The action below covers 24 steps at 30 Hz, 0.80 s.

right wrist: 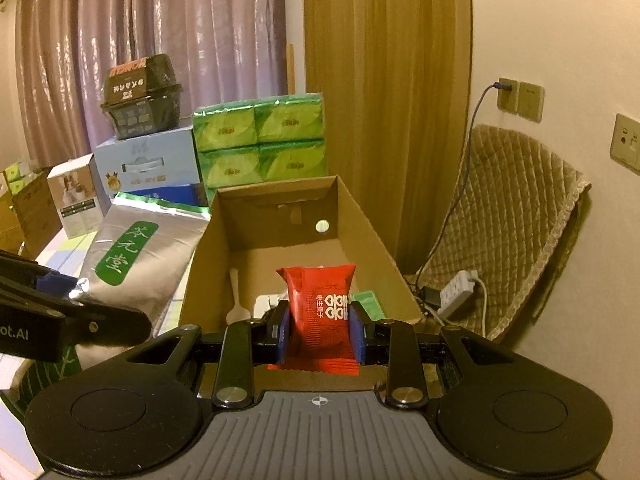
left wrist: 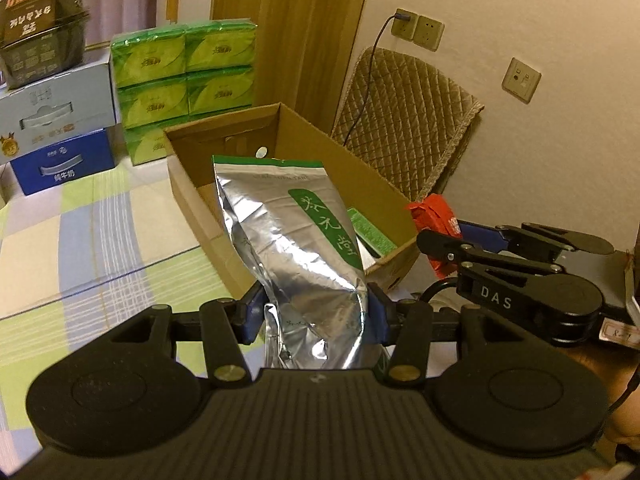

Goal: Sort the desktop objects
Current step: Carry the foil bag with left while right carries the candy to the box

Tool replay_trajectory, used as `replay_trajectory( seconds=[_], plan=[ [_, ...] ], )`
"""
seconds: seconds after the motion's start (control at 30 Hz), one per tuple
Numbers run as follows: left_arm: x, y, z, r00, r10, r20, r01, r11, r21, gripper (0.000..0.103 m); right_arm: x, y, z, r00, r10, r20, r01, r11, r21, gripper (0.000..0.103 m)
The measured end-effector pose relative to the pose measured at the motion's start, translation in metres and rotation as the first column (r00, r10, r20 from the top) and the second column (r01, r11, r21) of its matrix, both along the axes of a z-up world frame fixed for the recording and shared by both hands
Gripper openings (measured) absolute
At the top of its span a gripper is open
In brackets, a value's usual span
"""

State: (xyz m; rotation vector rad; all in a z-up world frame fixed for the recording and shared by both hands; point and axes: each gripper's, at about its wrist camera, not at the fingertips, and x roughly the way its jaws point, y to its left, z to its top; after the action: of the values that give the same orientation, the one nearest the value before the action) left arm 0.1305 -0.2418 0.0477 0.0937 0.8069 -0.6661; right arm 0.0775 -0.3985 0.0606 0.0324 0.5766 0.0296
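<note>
Stacked cartons fill the upper left of both views: a dark tub [right wrist: 140, 96] on a pale blue carton [right wrist: 152, 162], and green tissue packs [right wrist: 260, 146] in front of a pinkish curtain. A checked cloth [left wrist: 100, 232] covers the surface at the lower left of the left wrist view. Near the centre sits the open cardboard box [right wrist: 362, 220], with a white plastic spoon [right wrist: 236, 300] and a green packet [right wrist: 370, 300] lying inside it. A quilted pad [right wrist: 508, 220] leans on the wall at the right, with a power strip [right wrist: 460, 288] below it.

Risks, as I judge them: the silver foil bag [left wrist: 288, 240] is tall, slick and pinched only near its lower part, so it could fold or slip out on the way over the box wall. Both grippers are close together at the near rim, so they might knock each other, or the bag could catch the cardboard edge and tip outside.

Left to right, the left gripper [left wrist: 316, 312] has its blue pads closed against the foil bag's crumpled lower body, holding it upright just in front of the box. The right gripper [right wrist: 320, 330] is narrowed onto the red candy packet [right wrist: 322, 304], gripping it at both sides above the box's near end, not yet released.
</note>
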Motion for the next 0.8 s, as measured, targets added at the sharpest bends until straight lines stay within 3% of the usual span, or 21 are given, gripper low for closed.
replay_trajectory(
  seconds=[0.8],
  plan=[
    [0.111,-0.032,0.004,0.999,0.033,-0.027,-0.035,0.997,-0.066,0.046,0.112,-0.034,0.013,0.999,0.007,-0.036,-0.004,0.996,0.086,0.027]
  ],
)
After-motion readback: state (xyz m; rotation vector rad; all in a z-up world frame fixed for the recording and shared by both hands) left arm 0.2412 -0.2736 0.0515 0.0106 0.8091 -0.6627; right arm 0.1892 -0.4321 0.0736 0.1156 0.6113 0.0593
